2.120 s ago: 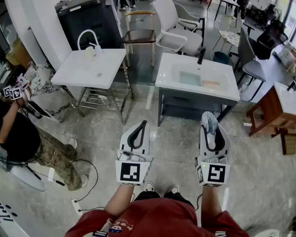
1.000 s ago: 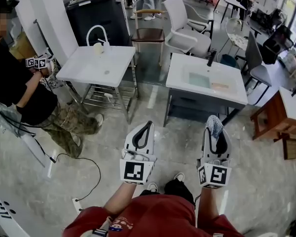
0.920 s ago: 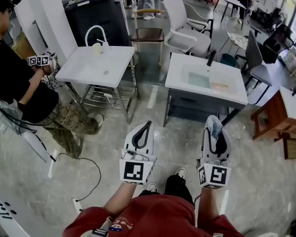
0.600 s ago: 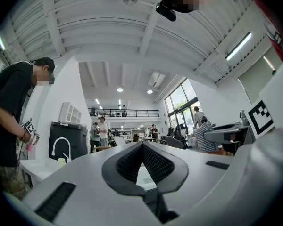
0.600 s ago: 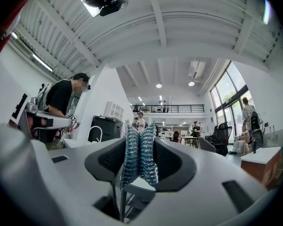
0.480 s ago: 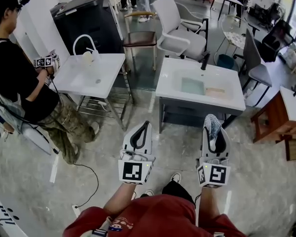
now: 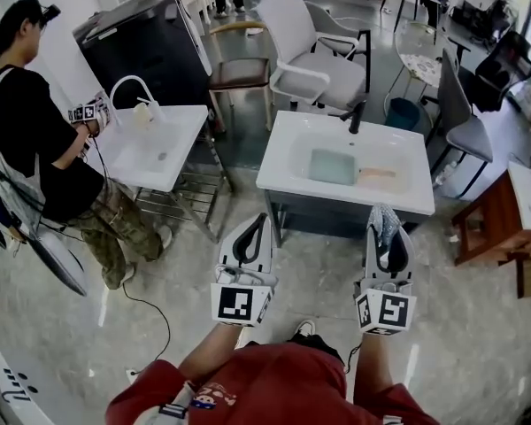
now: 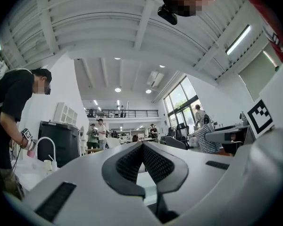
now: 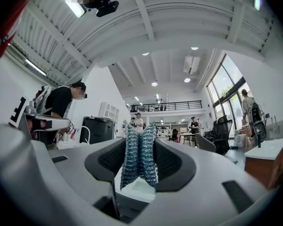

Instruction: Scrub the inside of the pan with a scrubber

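My right gripper (image 7: 383, 220) is shut on a bluish-silver mesh scrubber (image 7: 380, 223); in the right gripper view the scrubber (image 9: 139, 155) is folded between the dark pads of that gripper (image 9: 140, 131). My left gripper (image 7: 258, 221) is shut with nothing in it, and its pads meet at the tip in the left gripper view (image 8: 142, 146). Both are held at waist height above the floor, a short way in front of a white sink table (image 7: 288, 168). Its basin (image 7: 334, 166) holds greenish water. I see no pan in any view.
A black faucet (image 7: 356, 115) stands at the sink's back edge. A second white sink table (image 7: 156, 153) is at the left, where a person in black (image 7: 37, 144) holds marker-cube grippers. White chairs (image 7: 311, 60) stand behind, a wooden table (image 7: 506, 228) at the right.
The sink table has come nearer and moved left in the head view as I walk toward it. Both grippers keep the same stance, the scrubber still held.
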The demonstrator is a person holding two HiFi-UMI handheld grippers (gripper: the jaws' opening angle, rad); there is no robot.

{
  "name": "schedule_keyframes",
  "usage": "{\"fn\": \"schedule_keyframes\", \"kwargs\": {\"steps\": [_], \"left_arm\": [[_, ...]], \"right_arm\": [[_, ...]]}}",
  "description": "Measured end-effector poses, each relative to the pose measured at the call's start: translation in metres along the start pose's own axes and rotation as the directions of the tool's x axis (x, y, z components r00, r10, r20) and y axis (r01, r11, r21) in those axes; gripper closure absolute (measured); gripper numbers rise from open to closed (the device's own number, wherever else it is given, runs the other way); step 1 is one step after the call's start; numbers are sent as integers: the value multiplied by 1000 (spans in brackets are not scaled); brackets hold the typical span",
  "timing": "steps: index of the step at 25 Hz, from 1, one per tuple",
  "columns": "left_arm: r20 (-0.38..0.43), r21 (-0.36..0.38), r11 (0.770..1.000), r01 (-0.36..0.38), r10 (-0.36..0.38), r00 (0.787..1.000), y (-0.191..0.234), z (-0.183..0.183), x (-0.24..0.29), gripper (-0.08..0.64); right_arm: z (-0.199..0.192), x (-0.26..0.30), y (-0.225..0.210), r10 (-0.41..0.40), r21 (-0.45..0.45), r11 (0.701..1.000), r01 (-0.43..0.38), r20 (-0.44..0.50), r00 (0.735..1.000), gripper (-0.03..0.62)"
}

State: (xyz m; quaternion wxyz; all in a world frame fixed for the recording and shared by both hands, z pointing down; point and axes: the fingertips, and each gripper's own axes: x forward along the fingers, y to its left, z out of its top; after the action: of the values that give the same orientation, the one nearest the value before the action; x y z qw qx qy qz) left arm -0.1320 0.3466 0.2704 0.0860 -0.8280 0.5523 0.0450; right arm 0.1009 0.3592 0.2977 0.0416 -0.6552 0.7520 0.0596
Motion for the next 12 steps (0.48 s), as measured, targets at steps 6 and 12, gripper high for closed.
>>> {"fn": "schedule_keyframes", "kwargs": {"steps": [6,12], "left_arm": [[-20,8,1000,-22,22,1000,-17,-12,40,552],[-11,3,1000,-4,4,1000,-29,-19,80,552]], "right_arm": [[-16,28,-33,22,2,1000,-22,-2,1000,402],[-31,55,-52,47,-15,999,-47,-32,998,402]]}}
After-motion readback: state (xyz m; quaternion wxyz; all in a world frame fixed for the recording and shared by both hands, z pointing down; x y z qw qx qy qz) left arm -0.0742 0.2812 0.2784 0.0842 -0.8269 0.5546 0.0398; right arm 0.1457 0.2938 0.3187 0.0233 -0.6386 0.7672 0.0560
